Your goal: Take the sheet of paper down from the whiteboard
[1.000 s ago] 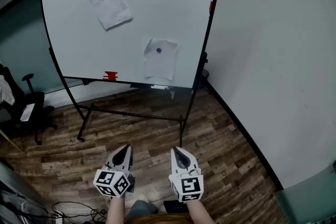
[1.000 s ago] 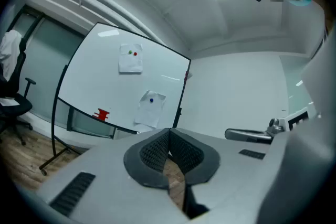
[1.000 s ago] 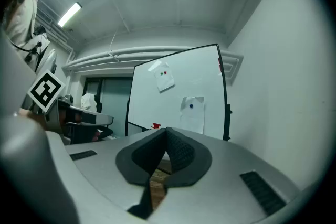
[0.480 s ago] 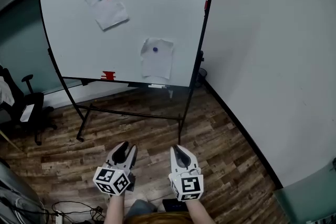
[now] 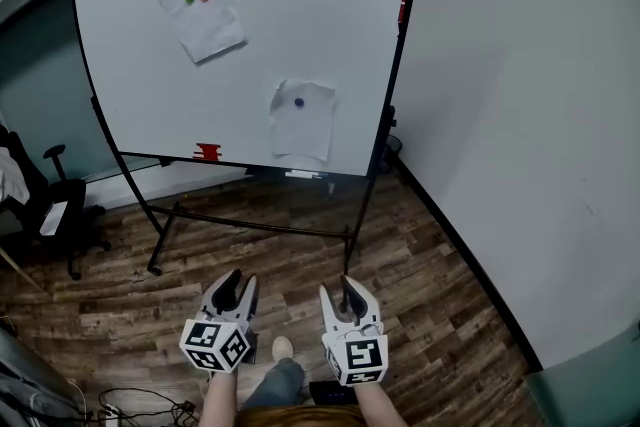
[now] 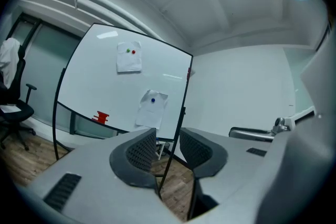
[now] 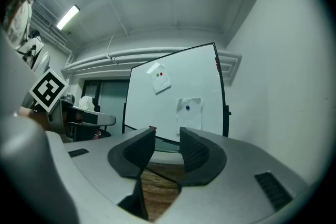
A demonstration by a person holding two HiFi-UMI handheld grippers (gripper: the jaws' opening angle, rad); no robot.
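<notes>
Whiteboard (image 5: 130,65) w/ lower sheet (image 5: 301,125); L hand-held gripper (image 5: 242,278), R hand-held gripper (image 5: 336,287), jaws apart.

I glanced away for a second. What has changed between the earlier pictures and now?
The left gripper and the right gripper both opened: their jaws were together a second ago and now stand apart, empty. A shoe has come into the head view. The upper sheet and lower sheet stay on the whiteboard.
</notes>
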